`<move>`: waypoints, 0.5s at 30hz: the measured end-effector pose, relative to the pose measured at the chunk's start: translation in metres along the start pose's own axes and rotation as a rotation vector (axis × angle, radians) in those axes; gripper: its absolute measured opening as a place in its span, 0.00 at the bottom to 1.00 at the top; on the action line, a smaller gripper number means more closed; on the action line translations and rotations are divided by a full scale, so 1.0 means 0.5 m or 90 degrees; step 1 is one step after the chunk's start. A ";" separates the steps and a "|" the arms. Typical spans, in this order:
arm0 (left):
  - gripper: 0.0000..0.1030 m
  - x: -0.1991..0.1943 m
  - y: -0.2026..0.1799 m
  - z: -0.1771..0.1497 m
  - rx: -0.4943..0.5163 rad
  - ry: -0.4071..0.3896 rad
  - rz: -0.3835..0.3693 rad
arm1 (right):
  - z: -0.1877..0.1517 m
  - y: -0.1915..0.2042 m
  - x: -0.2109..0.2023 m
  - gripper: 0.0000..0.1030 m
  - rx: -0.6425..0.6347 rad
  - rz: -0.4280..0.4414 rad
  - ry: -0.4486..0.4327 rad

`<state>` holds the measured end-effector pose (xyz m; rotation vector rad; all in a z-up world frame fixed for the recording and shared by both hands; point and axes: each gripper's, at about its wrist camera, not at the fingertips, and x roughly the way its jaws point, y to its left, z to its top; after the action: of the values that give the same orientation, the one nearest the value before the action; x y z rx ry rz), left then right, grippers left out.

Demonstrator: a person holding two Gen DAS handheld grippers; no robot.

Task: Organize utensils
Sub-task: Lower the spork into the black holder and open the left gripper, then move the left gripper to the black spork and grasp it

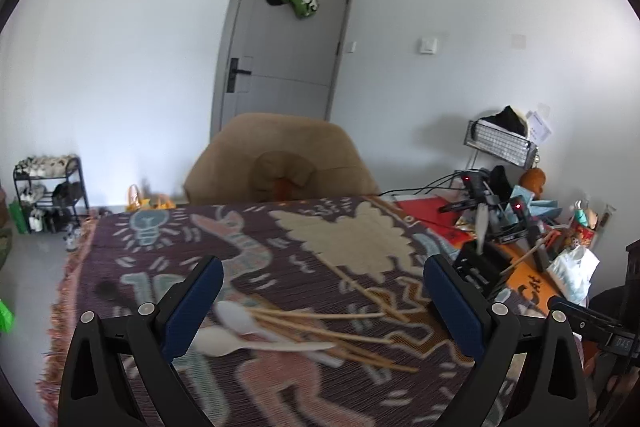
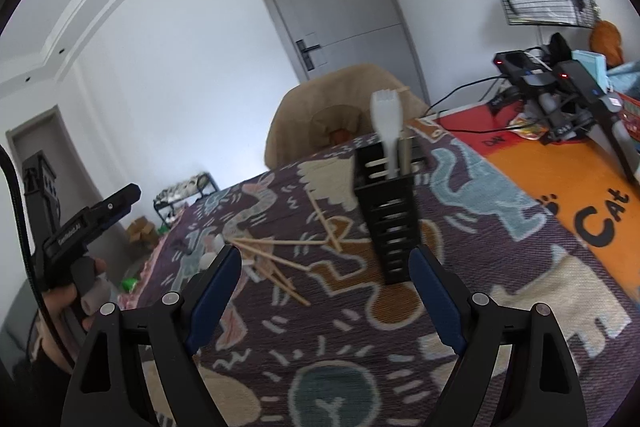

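Note:
A pile of wooden chopsticks and white plastic spoons lies on the patterned cloth. My left gripper is open and empty, just above the pile. A black slotted utensil holder stands on the cloth with a white spork and a chopstick in it. My right gripper is open and empty, just in front of the holder. The chopsticks lie to the holder's left. The holder also shows in the left wrist view.
A brown armchair stands behind the table. Electronics, cables and clutter fill the right side on an orange mat. A shoe rack stands at the far left wall. The left gripper's handle shows at the left.

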<state>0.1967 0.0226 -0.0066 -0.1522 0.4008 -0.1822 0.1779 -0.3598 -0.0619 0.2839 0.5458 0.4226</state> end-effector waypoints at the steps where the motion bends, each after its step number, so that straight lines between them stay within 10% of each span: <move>1: 0.97 -0.002 0.009 0.001 -0.003 0.003 0.005 | -0.002 0.007 0.005 0.83 -0.003 0.001 0.004; 15: 0.85 -0.015 0.165 -0.030 -0.046 0.071 0.074 | -0.027 0.072 0.064 0.83 -0.041 0.017 0.044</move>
<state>0.1961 0.1026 -0.0325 -0.1895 0.5256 -0.0623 0.1840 -0.3114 -0.0738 0.2148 0.5952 0.4760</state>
